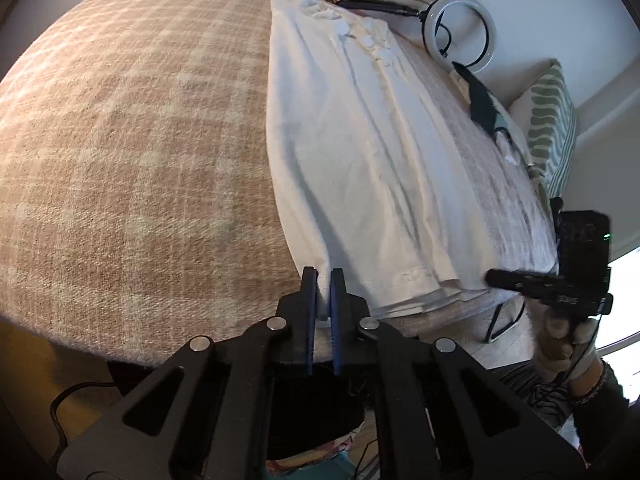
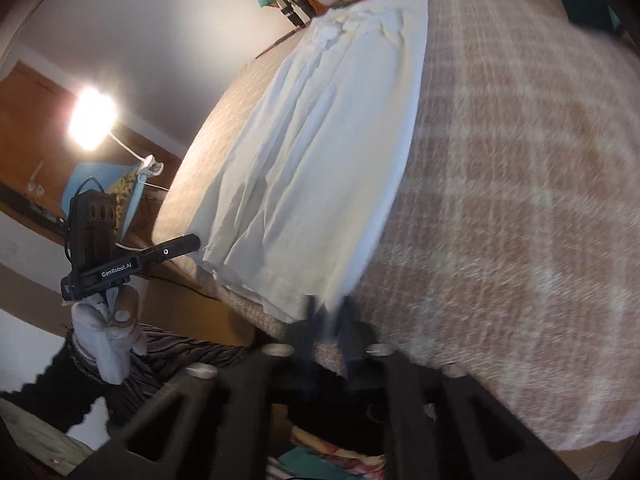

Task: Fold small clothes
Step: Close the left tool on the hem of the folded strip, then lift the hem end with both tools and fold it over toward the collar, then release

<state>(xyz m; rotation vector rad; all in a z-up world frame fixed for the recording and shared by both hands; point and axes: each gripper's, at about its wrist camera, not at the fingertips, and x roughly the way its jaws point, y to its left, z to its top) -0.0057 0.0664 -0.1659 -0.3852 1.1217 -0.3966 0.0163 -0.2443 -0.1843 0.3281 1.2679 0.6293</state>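
**Both tools on the near hem, fold not yet made**

Left tool (image 1: 323, 276) is clamped on the shirt's (image 1: 360, 152) near-left hem corner; white cloth is pinched between the blue pads. Right tool (image 2: 329, 312) is at the near-right hem corner. That view is blurred, but its jaws look together with cloth between them, so I read it as clamped on the shirt too.

Shirt lies flat and lengthwise on the bed (image 1: 120, 152), on a plaid blanket. Hem is toward us at the near edge, collar end at the far side. It looks narrow, with long side creases, so the sides may already be folded in. Can't confirm from here.

Progress, my read: early to middle. Both corners are gripped and nothing is lifted. Likely left: carry the hem up to the collar, maybe a second fold, then smooth.

Edges and room:
- Hem sits right at the bed's near edge, with a little of it lapping over.
- In the left wrist view there's wide bare blanket left of the shirt, plenty of space to work.
- Other side is tighter in that view: a narrow strip of blanket, then a dark cloth (image 1: 482, 100), a ring light (image 1: 464, 32) and a striped pillow (image 1: 554, 128) at the bed's edge.
- Far end is near the wall; some clutter there, too small to tell.
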